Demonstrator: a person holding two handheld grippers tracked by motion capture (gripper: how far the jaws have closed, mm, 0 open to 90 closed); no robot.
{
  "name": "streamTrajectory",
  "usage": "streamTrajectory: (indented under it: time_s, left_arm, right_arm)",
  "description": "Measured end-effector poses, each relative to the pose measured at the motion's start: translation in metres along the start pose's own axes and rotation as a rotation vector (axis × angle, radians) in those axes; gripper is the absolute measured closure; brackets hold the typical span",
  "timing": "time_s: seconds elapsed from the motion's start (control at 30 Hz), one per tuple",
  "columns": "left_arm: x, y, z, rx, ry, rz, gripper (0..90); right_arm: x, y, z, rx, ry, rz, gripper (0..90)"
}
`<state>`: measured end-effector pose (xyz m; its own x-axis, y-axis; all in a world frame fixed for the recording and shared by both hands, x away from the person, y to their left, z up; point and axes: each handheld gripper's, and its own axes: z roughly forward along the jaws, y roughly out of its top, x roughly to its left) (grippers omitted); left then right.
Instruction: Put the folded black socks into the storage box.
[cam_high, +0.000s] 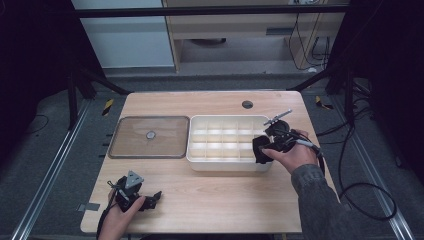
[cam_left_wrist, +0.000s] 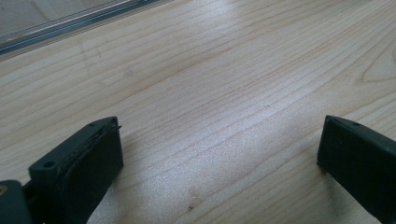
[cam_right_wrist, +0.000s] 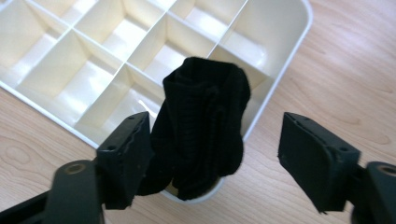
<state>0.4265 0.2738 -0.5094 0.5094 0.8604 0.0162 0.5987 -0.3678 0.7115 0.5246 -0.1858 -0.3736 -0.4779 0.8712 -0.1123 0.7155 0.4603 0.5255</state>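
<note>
1. Sock first: your black sock (cam_right_wrist: 203, 126), a soft ribbed knit bunched into a rounded lump, hangs over the near corner wall of the organiser box (cam_right_wrist: 285, 70), partly inside the corner cell and partly draped down the outside.
2. Your right gripper (cam_right_wrist: 215, 158) has its two black, blocky jaws spread wide; the sock lies between them, against the left-hand jaw in the right gripper view and well clear of the other. Nothing is clamped.
3. From the high view, your right hand (cam_high: 295, 155) holds that gripper (cam_high: 267, 145) at the box's right end, with the sock (cam_high: 260, 150) showing as a dark shape at the box's near right corner.
4. The box (cam_high: 197, 160) is a cream, smooth, glossy plastic tray with rounded corners, split by thin straight walls into a grid of rectangular cells.
5. Just beside it on the left lies a flat, clear rectangular lid (cam_high: 150, 136) with a rounded frame and a small round spot in its middle.
6. Your left gripper (cam_left_wrist: 219, 154) rests low over bare wood with its jaws wide apart and nothing between them; in the high view your left hand (cam_high: 120, 215) holds it (cam_high: 142, 197) near the table's front left edge, well apart from the box.
7. The table (cam_high: 225, 195) is pale wood with fine, flowing grain and a slight sheen.
</note>
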Motion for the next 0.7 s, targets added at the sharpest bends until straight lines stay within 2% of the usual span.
streamTrajectory:
  time_s: [0.17, 0.43, 0.6, 0.7]
  left_arm:
    - [0.000, 0.000, 0.000, 0.000, 0.000, 0.001, 0.0]
    - [0.000, 0.000, 0.000, 0.000, 0.000, 0.003, 0.0]
    - [0.000, 0.000, 0.000, 0.000, 0.000, 0.004, 0.0]
    - [0.000, 0.000, 0.000, 0.001, 0.000, 0.003, 0.0]
  right_arm:
    - [-0.009, 0.000, -0.012, -0.024, 0.000, 0.034, 14.6]
    - [-0.018, -0.002, -0.032, -0.060, 0.012, 0.052, 8.3]
    - [-0.026, -0.002, -0.043, -0.076, 0.005, 0.055, 22.0]
    - [-0.030, 0.000, -0.050, -0.077, 0.000, 0.053, 36.1]
